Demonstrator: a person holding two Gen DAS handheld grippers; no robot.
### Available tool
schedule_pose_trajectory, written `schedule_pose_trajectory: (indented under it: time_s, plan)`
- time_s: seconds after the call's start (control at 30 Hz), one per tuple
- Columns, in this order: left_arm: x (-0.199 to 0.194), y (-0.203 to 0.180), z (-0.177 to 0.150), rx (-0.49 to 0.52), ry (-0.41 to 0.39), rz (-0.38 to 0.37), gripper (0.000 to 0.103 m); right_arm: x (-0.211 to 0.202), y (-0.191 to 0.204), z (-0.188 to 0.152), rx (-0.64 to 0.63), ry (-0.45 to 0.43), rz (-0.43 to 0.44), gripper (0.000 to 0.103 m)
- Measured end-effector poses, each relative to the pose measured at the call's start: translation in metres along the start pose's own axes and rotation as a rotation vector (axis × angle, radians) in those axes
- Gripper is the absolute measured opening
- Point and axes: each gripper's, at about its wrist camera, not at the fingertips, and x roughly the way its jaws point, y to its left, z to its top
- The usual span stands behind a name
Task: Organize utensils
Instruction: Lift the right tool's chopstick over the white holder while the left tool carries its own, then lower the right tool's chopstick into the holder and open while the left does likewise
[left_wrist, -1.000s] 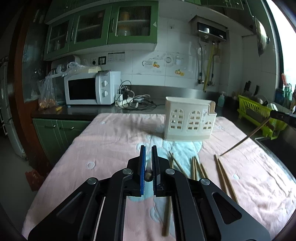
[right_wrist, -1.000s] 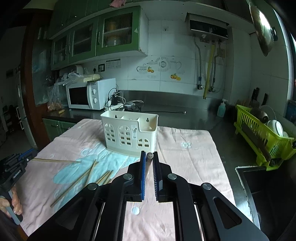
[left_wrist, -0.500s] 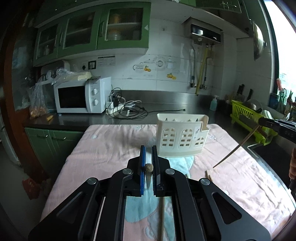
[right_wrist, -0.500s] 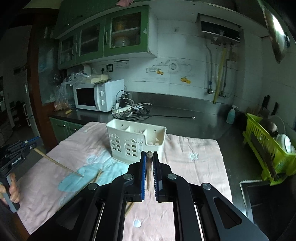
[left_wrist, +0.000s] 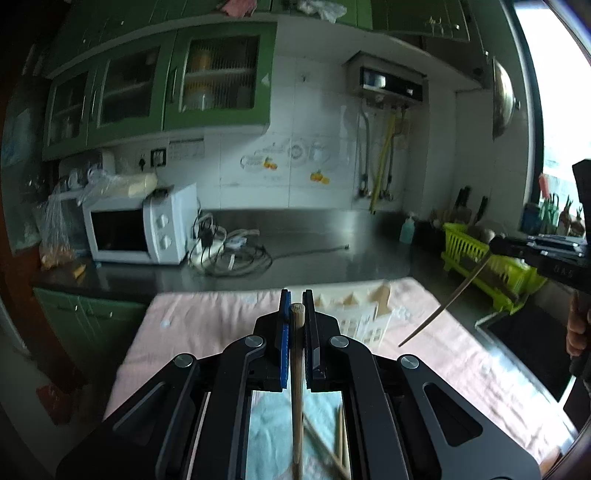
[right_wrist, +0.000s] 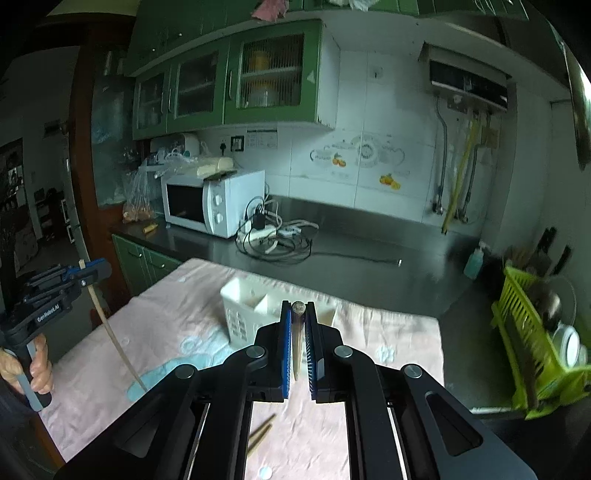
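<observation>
In the left wrist view my left gripper is shut on a wooden chopstick that hangs down between its fingers, above the pink cloth. The white utensil holder sits just behind its fingertips, partly hidden. At the right, my right gripper holds another chopstick slanting down over the cloth. In the right wrist view the right gripper is shut on its chopstick in front of the holder. The left gripper is at the far left, its chopstick pointing down.
Loose chopsticks lie on the cloth below the grippers. Behind the table runs a dark counter with a microwave and tangled cables. A green dish rack, a soap bottle and a sink are at the right.
Both grippers have risen off the cloth, each lifting its chopstick into the air. The holder now sits lower in both views, partly behind the fingertips.
</observation>
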Motion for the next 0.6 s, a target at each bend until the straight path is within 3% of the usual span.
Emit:
schedule_pose_trajectory:
  time_s: [0.33, 0.6]
  plan:
    - [0.028, -0.019, 0.103, 0.02, -0.138, -0.031, 0.005, 0.022, -0.016, 0.05, 0.003, -0.025, -0.035, 0.007]
    - [0.098, -0.036, 0.132, 0.019, -0.161, -0.03, 0.005, 0.071, -0.03, 0.054, 0.024, 0.021, -0.037, 0.007]
